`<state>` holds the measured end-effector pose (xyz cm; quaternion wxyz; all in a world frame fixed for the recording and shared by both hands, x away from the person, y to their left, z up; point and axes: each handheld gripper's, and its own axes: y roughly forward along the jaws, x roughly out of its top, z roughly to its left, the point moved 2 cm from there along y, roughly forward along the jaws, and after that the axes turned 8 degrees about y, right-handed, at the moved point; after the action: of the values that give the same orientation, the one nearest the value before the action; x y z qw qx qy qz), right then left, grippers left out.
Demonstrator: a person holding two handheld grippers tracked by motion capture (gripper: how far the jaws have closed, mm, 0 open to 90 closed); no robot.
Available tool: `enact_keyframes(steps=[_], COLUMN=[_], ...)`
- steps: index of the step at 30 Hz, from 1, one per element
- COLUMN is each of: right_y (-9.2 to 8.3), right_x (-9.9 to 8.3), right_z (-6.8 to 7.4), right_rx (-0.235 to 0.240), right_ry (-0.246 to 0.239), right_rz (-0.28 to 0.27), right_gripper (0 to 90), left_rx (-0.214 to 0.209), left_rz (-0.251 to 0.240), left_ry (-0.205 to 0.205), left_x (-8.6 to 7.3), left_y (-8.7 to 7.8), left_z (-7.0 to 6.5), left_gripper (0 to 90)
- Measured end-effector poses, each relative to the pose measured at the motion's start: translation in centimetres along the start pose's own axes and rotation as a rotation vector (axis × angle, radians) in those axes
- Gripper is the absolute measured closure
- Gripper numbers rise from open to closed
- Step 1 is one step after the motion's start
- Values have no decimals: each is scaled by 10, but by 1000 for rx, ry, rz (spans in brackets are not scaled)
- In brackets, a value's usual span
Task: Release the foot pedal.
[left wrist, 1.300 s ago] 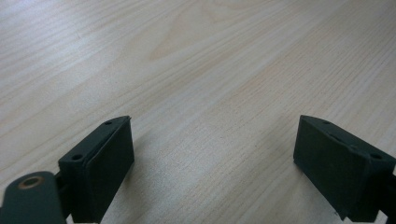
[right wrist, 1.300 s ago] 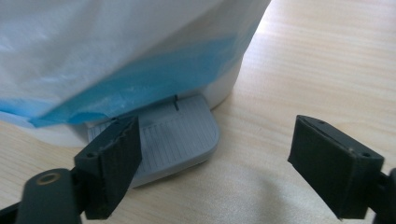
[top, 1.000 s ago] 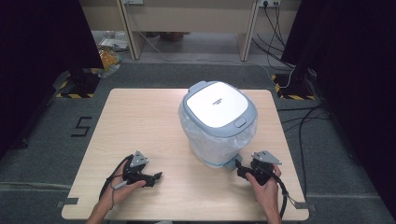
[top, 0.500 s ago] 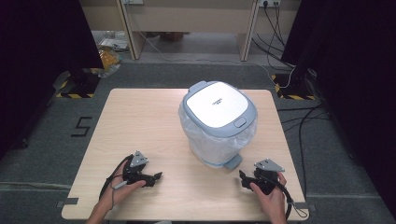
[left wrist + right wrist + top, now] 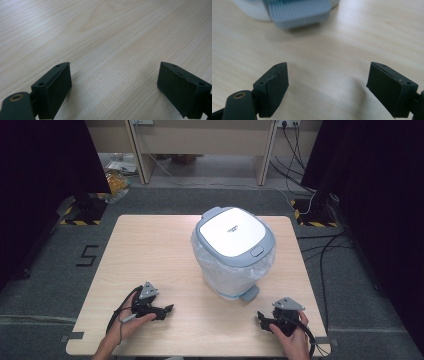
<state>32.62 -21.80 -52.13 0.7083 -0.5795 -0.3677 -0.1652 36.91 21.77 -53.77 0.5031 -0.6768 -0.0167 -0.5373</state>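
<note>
I am holding my right tool (image 5: pixel 265 321) low over the near right part of the surface (image 5: pixel 165 250), its jaws standing wide apart with nothing between them; they have just been opening. It is pointing toward the grey pedal (image 5: pixel 298 12) at the foot of the bin (image 5: pixel 232 252), which is sitting just beyond it, apart from the jaws. The bin, lined with a clear bag and lid down, is standing right of centre. My left tool (image 5: pixel 162 310) is resting near the left, jaws spread wide over bare wood.
</note>
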Motion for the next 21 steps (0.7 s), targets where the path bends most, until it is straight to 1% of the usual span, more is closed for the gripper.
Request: enact_keyframes(steps=[2,4,5,8,13,18,21], right_y=[1,0,-1,-5,-8,-8,-9], right_x=[-6,-10,-11,-13,-18,-20,-23], right_z=[0,-1,-2,-3,-4,-3,-2], right_rx=[1,14,16,-1,20,23,28], right_ry=[3,19,15,13,29,29,22], right_rz=[12,4,7,10,11,-6,-4], right_gripper=[171,168,167,164,149,136,112], left_rx=[0,0,0,0,0,0,0], left_rz=[-2,-2,-1,-1,-2,-2,-3], left_ry=[0,0,2,1,0,-1,0], left_x=[0,0,0,0,0,0,0], left_y=[0,0,0,0,0,0,0], left_z=[0,0,0,0,0,0,0], left_gripper=[113,113,113,113,113,113,113])
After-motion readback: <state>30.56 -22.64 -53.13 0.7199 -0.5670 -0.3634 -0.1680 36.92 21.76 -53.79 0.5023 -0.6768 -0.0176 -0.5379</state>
